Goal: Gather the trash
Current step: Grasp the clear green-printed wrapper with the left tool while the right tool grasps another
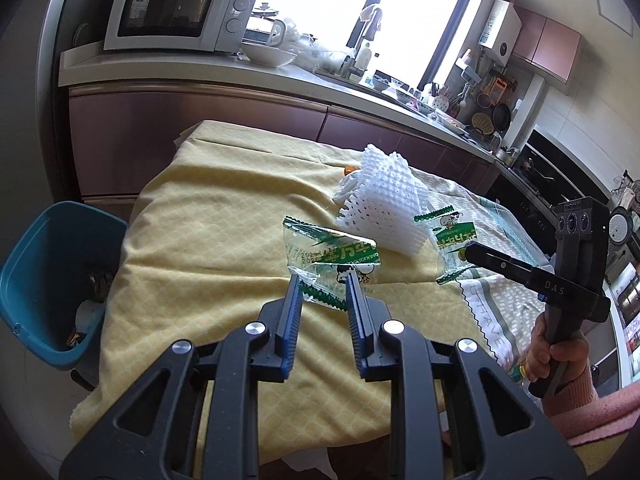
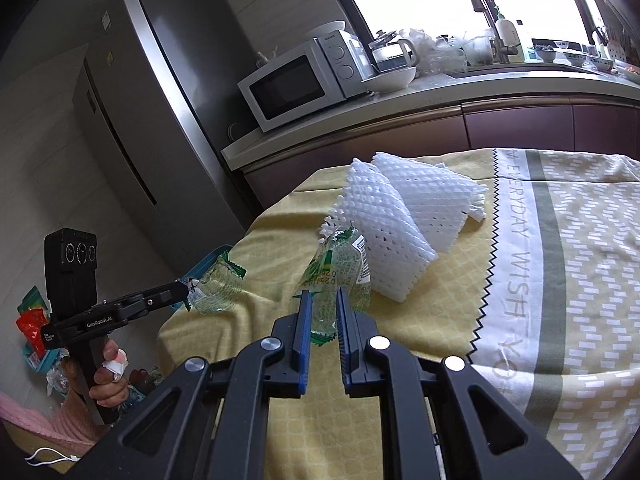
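Both grippers carry a wrapper above the yellow-clothed surface [image 1: 208,216]. The left gripper [image 1: 322,284] has its jaws narrow on a green-printed clear wrapper [image 1: 332,256]; the right gripper [image 2: 322,300] pinches a second wrapper [image 2: 340,264]. The risk: this thin, slick film is held only by an edge and could slip free short of the blue bin [image 1: 48,280], landing on the floor. The white foam netting [image 1: 380,208] waits on the cloth.

Left tongs [image 1: 324,282] gripping wrapper [image 1: 332,264]
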A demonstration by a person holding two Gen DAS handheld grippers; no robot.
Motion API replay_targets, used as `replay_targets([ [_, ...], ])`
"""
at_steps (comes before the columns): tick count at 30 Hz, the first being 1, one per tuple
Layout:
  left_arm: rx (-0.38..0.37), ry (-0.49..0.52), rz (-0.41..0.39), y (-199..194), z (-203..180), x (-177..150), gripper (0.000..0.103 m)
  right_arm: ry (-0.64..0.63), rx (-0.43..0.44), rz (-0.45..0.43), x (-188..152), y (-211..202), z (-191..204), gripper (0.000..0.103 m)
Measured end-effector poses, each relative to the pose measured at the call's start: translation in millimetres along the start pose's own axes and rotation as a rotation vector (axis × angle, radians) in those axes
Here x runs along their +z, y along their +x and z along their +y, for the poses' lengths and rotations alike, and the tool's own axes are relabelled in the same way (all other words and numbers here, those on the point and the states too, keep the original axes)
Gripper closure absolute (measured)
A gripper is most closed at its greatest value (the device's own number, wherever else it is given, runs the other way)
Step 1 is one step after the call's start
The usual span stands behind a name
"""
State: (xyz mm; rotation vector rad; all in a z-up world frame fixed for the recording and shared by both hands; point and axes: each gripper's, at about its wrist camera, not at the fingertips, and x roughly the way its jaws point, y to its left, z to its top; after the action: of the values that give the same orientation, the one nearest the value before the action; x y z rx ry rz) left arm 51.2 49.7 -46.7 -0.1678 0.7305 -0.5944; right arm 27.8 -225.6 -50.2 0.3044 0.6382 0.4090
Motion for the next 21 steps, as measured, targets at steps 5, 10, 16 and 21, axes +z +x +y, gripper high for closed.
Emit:
replay_targets([
  [5, 0.025, -0.035, -0.014, -14.5, 16.2, -2.7, 0.102, -0.028, 0.052, 0.021, 5.4, 19.5, 19.9, 0.092],
  [10, 0.040, -0.068, -0.030, -25.4, 30.5, -6.3, 0.102, -0.058, 0.092, 0.047, 8.6, 37.5, 37.2, 0.092],
  [16, -0.018, -0.031, -0.025, -32.3, 25.4, -15.7, 0.073, -0.058, 0.110, 0.076, 5.8, 49.5, 44.0, 0.092],
  [21, -0.079, 0.009, 0.001, -21.4, 11.9, -20.3, 0.060, -0.054, 0.110, 0.096, 4.7, 58.0, 45.0, 0.092],
])
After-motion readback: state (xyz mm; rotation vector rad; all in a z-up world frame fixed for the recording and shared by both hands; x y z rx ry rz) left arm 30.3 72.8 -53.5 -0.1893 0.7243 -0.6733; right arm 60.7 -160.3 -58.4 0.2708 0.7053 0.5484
